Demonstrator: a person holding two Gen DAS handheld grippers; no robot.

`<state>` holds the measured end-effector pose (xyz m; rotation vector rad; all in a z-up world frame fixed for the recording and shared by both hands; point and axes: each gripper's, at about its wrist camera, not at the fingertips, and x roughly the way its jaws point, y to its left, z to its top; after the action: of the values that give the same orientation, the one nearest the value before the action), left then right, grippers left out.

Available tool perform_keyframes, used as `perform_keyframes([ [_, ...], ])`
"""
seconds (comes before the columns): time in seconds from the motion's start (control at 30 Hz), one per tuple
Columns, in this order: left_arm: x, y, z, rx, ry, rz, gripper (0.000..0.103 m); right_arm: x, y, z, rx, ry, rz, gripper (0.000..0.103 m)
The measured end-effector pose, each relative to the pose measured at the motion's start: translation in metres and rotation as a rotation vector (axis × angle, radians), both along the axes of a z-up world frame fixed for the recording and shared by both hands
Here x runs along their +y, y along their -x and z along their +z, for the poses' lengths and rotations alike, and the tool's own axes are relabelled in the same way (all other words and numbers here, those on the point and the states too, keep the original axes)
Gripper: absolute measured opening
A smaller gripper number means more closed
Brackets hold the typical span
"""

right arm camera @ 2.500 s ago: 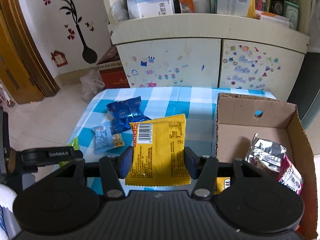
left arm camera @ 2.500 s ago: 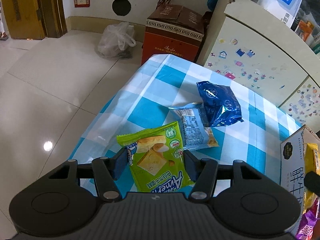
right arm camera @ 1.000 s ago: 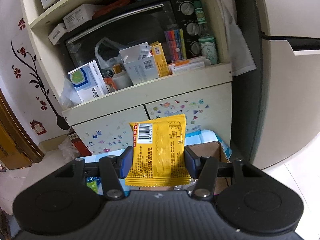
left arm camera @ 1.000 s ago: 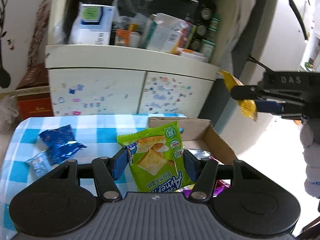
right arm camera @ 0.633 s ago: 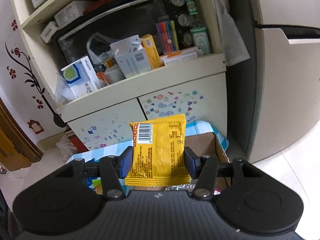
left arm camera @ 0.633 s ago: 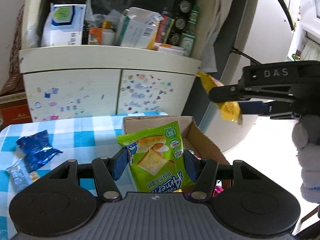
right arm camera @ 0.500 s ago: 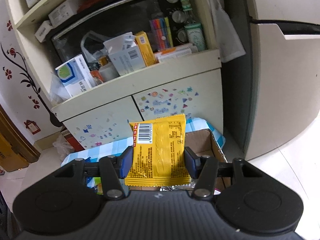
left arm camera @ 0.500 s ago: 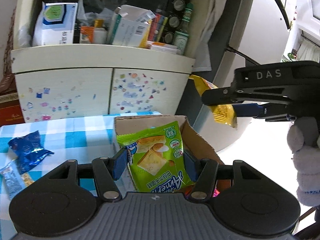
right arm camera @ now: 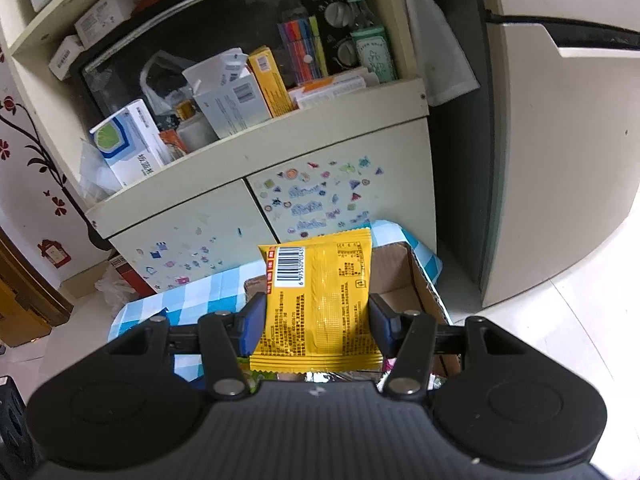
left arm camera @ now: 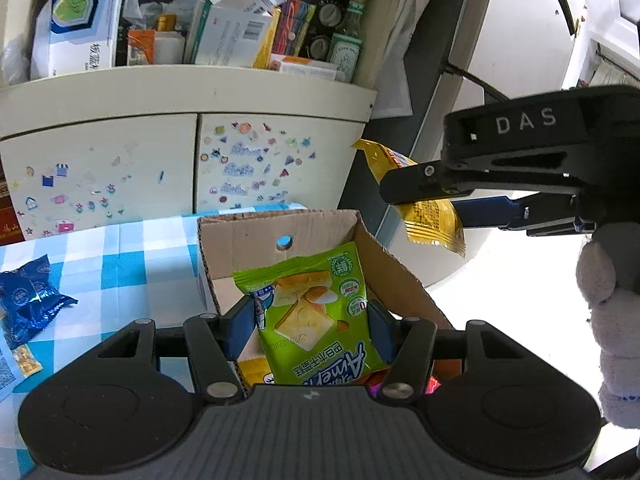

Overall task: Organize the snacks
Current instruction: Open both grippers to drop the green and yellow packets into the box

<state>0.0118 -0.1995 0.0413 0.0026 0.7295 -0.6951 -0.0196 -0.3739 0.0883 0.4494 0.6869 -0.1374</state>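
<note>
My left gripper (left arm camera: 310, 330) is shut on a green snack packet (left arm camera: 312, 316) and holds it over the open cardboard box (left arm camera: 384, 264) on the checked table. In the left wrist view my right gripper (left arm camera: 424, 196) hangs above the box's right side, with a yellow snack packet (left arm camera: 432, 216) pinched in it. The right wrist view shows that gripper (right arm camera: 316, 326) shut on the yellow packet (right arm camera: 320, 304), the box (right arm camera: 424, 280) beneath. A blue packet (left arm camera: 28, 300) and a light blue packet (left arm camera: 8, 360) lie on the cloth at the left.
A cream cabinet (left arm camera: 192, 136) with stickers stands right behind the table, its shelf crowded with boxes and bottles. A white fridge (right arm camera: 560, 160) stands at the right. A gloved hand (left arm camera: 612, 320) holds the right gripper. Other snacks lie in the box bottom.
Both grippers have sunk a little toward the box with their packets. The left one has swung right, so the box now lies straight under the green packet.
</note>
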Motion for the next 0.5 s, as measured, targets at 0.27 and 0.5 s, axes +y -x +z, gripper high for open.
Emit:
perform_keyframes([
  [0.27,-0.0058,0.0036,0.0000,-0.023,-0.058,0.027,0.094,-0.0061,-0.0044,-0.0066,0.031,-0.018,-0.057,0.072],
  [0.5,-0.0017,0.0027,0.0057,-0.024,-0.076,0.048,0.098,-0.0050,-0.0059,-0.0052,0.017,-0.033,-0.058,0.073],
])
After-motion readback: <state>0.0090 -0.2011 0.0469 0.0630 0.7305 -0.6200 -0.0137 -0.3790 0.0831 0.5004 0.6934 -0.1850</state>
